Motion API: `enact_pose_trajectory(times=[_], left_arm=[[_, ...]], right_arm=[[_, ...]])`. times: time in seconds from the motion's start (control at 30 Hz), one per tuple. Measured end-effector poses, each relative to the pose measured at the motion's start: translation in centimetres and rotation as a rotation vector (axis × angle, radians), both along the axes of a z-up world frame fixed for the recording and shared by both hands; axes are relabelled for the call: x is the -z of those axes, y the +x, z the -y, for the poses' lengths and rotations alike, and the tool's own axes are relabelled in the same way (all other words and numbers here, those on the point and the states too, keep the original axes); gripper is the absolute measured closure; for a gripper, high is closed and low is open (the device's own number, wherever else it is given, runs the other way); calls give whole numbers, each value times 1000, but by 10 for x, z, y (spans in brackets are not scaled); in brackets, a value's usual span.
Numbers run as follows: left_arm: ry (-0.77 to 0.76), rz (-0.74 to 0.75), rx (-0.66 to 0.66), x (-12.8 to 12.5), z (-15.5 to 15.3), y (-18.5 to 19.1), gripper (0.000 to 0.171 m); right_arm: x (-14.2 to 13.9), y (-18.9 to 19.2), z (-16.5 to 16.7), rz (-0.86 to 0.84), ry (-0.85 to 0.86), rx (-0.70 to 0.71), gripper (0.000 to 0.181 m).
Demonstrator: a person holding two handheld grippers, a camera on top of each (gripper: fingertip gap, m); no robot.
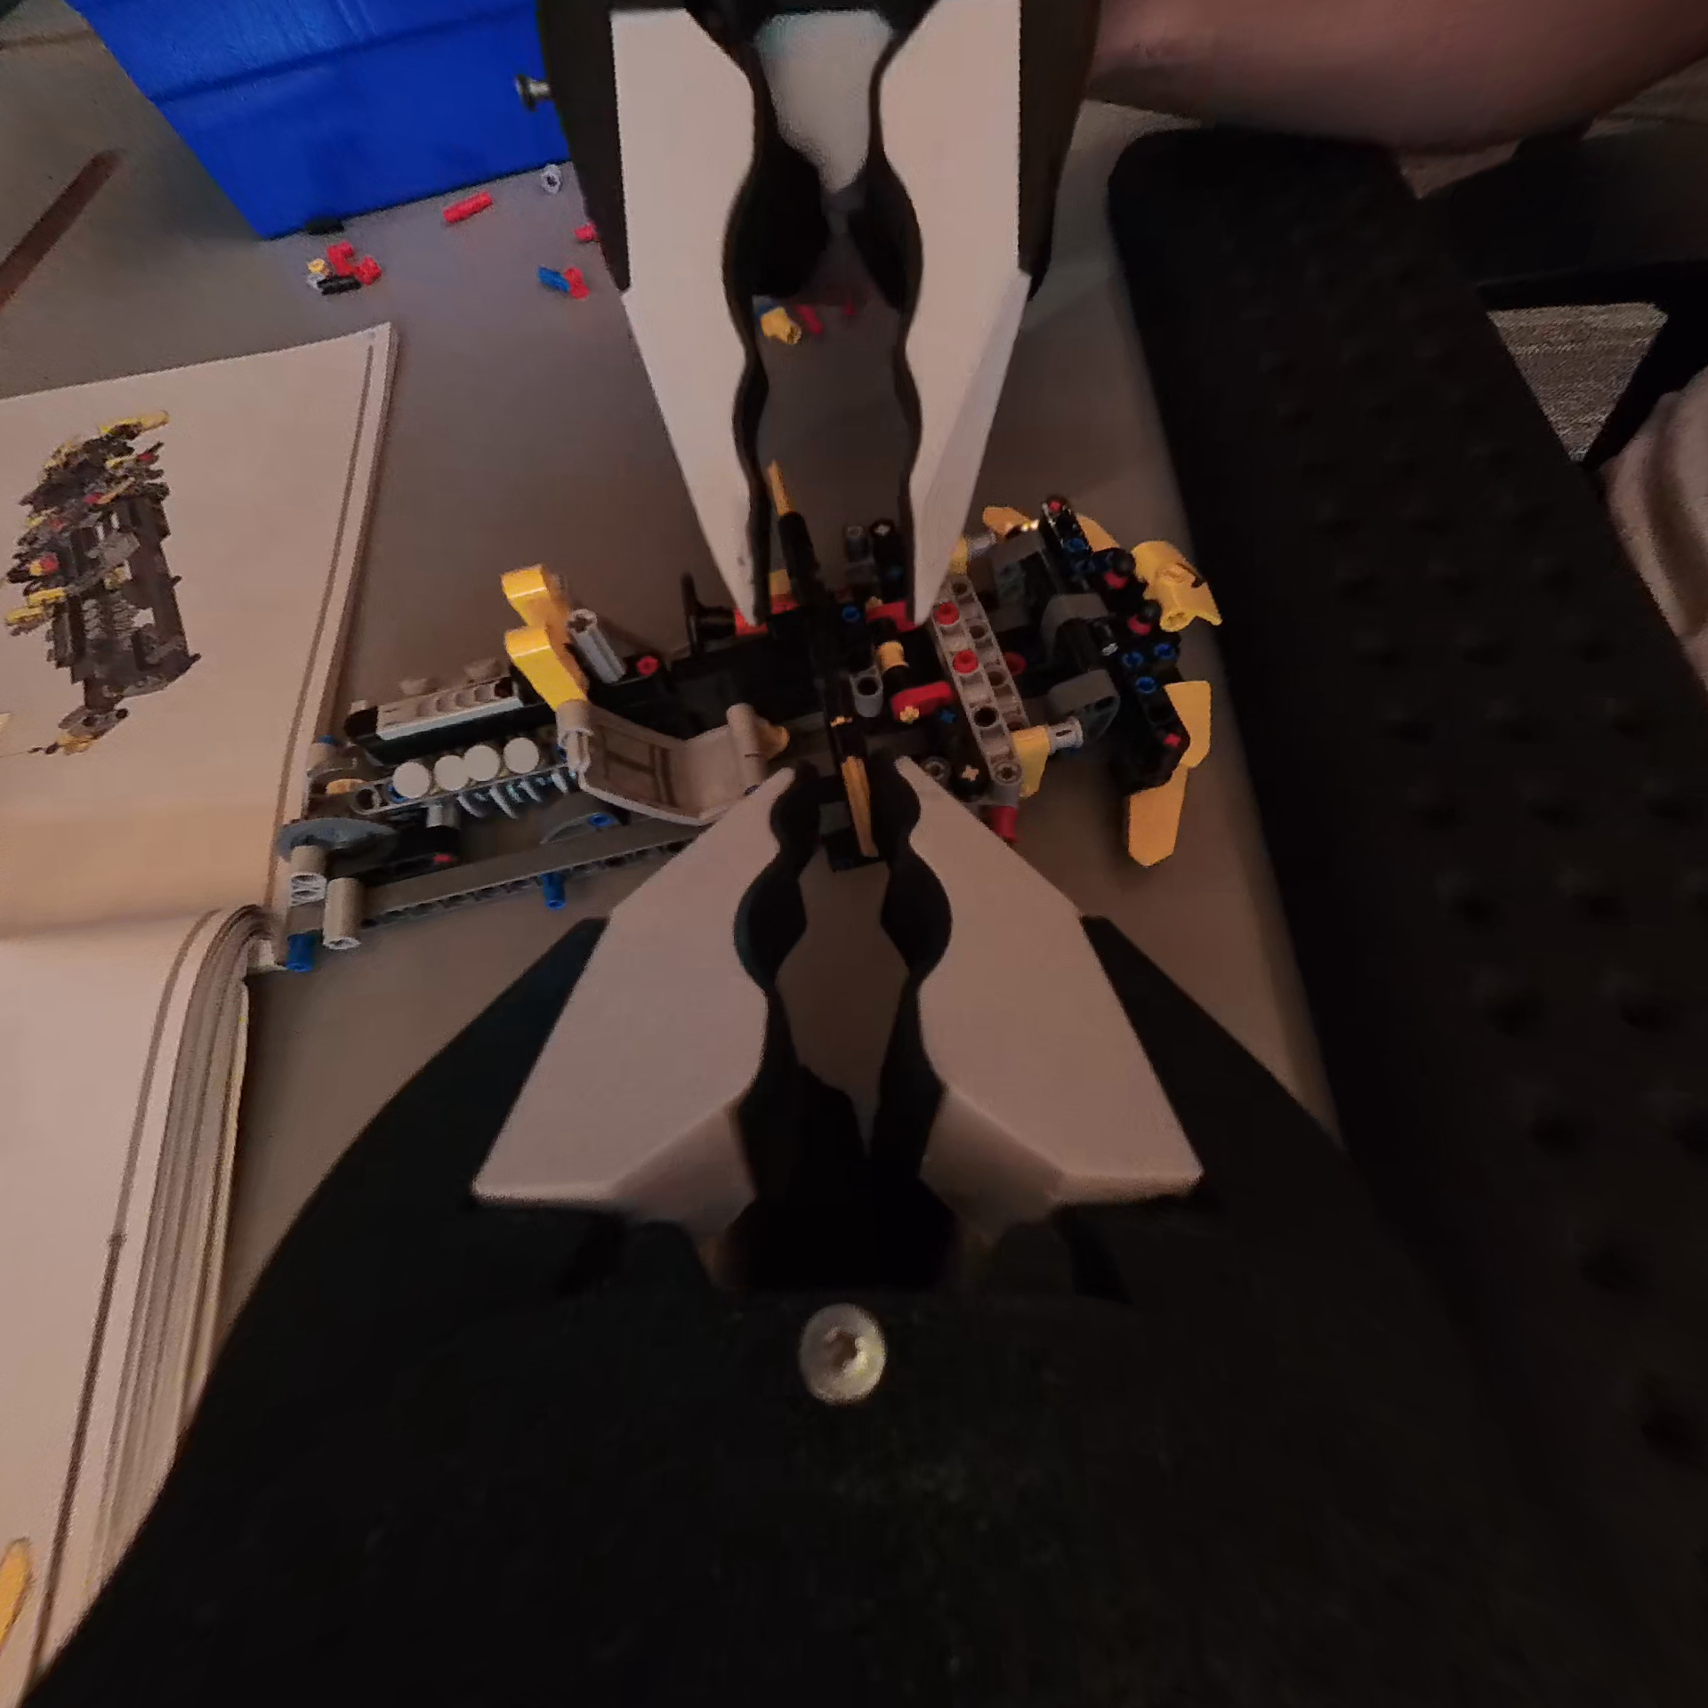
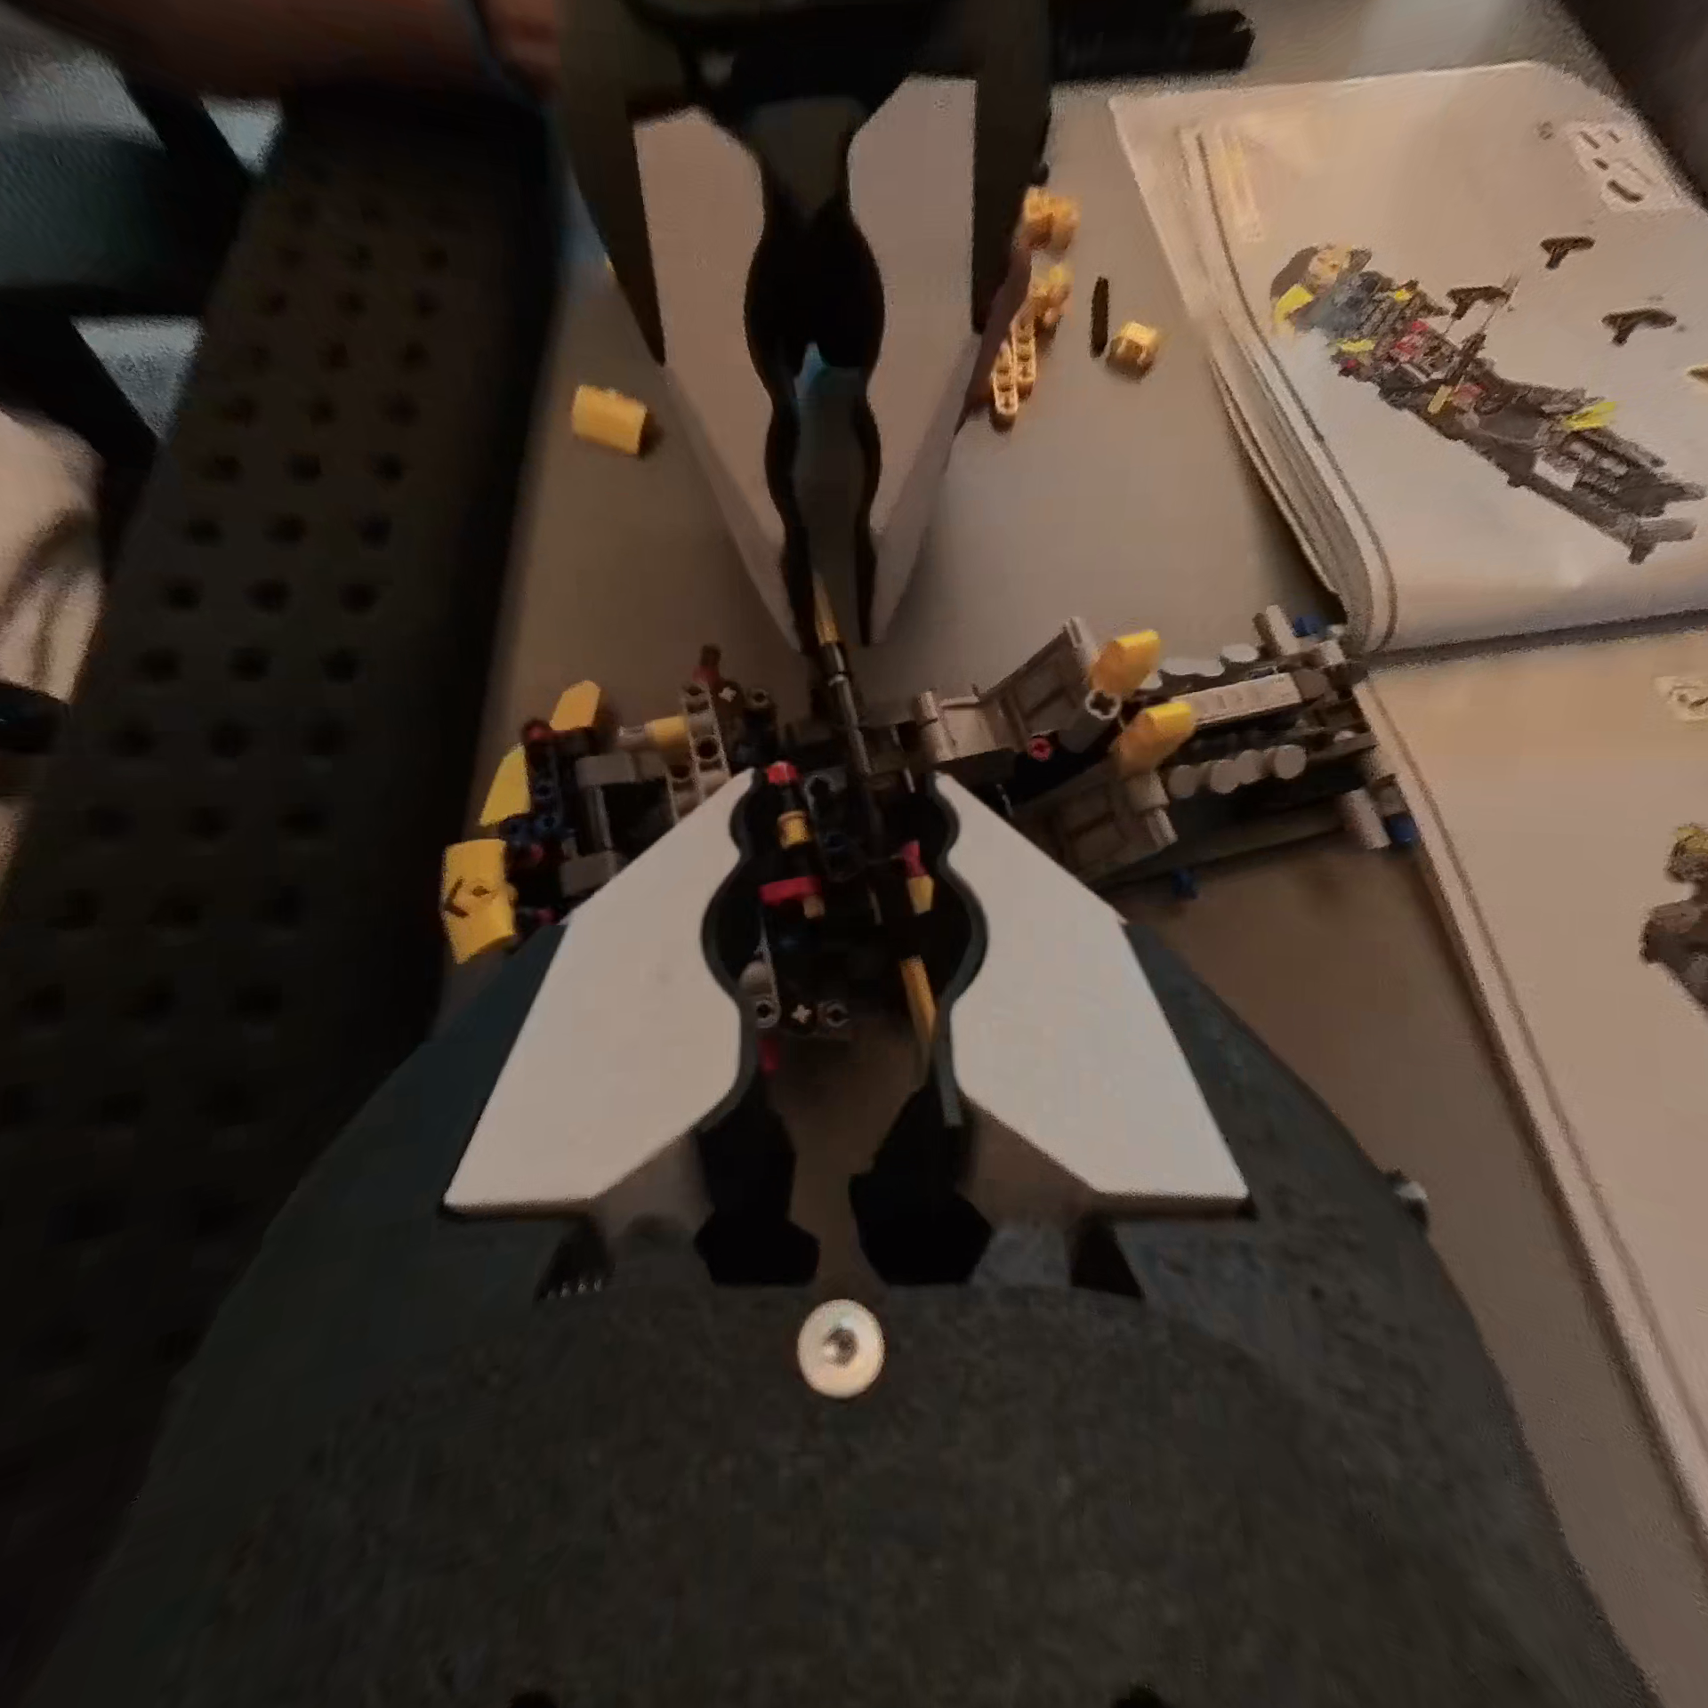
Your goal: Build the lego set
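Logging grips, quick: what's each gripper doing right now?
Left gripper: shut on the black-and-yellow rod.
Right gripper: jaws astride the lego model; grip cannot be told.

model [image 1: 980, 684] black, grey, yellow | bin [image 1: 351, 102] blue | chair [image 1: 1386, 647] black, dotted

Left tool [image 1: 846, 772] and right tool [image 2: 846, 786] face tip-to-tip, narrowly parted.

Lego model [image 1: 832, 702] middle hidden behind both sets of jaws, so contact there unclear. Booklet [image 1: 139, 647] cut by left edge, print too blurry. Blue bin [image 1: 351, 111] cropped at top. Loose pieces [image 1: 342, 268] too small to identify.
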State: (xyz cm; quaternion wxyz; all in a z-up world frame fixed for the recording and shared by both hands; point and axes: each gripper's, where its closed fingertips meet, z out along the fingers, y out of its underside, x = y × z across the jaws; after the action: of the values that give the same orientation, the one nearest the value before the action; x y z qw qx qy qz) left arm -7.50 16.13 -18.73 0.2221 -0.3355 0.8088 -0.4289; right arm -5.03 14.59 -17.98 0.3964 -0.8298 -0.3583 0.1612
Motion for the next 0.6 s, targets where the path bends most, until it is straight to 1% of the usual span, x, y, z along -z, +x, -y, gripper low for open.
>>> enact_pose_trajectory(times=[0.1, 0.17, 0.23, 0.27, 0.3, 0.33, 0.43, 0.5, 0.6], left_arm=[[12, 7, 6, 2, 3, 1, 168], [19, 10, 4, 2, 3, 2, 167], [20, 7, -1, 2, 3, 2, 167], [28, 6, -3, 3, 3, 2, 167], [34, 12, -7, 3, 2, 3, 168], [36, 13, -15, 2, 1, 4, 168], [36, 11, -44, 3, 0, 6, 168], [19, 0, -35, 4, 3, 6, 167], [4, -14, -19, 5, 5, 5, 167]], right_arm=[[4, -4, -5, 123, 48, -49, 154], [9, -4, -9, 218, 39, -75, 156], [11, -3, -12, 298, 50, -105, 166], [12, -6, -10, 318, 41, -151, 173], [12, -5, -11, 331, 24, -161, 173], [12, -5, -11, 319, -7, -156, 174], [12, -3, -13, 264, 23, -149, 174], [12, -4, -12, 223, 23, -145, 175], [13, -5, -10, 219, 7, -162, 175]])
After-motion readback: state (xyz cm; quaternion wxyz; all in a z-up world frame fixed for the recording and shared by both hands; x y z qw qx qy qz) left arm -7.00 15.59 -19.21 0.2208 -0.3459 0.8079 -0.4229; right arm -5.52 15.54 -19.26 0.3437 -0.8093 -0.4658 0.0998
